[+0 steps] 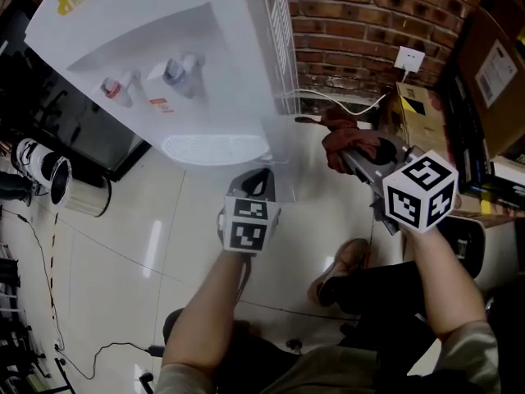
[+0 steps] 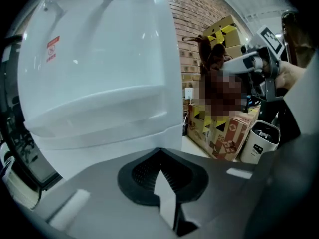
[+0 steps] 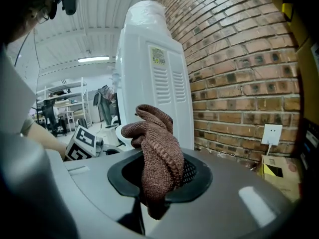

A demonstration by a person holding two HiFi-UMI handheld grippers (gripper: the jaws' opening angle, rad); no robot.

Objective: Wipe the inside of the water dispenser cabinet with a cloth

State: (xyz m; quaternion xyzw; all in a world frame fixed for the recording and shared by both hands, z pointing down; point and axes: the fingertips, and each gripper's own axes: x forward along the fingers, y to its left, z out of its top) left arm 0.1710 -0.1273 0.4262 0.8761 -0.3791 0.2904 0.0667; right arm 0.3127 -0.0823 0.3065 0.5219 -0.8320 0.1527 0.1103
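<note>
The white water dispenser (image 1: 164,39) stands at the upper left of the head view and fills the left gripper view (image 2: 99,59). My left gripper (image 1: 261,179) is at its base, shut on the thin white edge of the cabinet door (image 1: 279,148). That edge shows as a white sliver (image 2: 167,198) between the jaws of the left gripper (image 2: 162,176). To the right, my right gripper (image 1: 351,153) is shut on a brown knitted cloth (image 1: 340,142). The cloth (image 3: 154,153) bunches up out of the right gripper (image 3: 159,183) beside the dispenser's vented side (image 3: 149,73).
A brick wall (image 1: 361,23) with a socket (image 1: 408,58) and a white cable runs behind. Cardboard boxes (image 1: 422,109) stand at the right, with a white bin (image 2: 259,141) near them. Dark furniture (image 1: 49,113) lies to the left. The person's shoe (image 1: 340,269) rests on the tiled floor.
</note>
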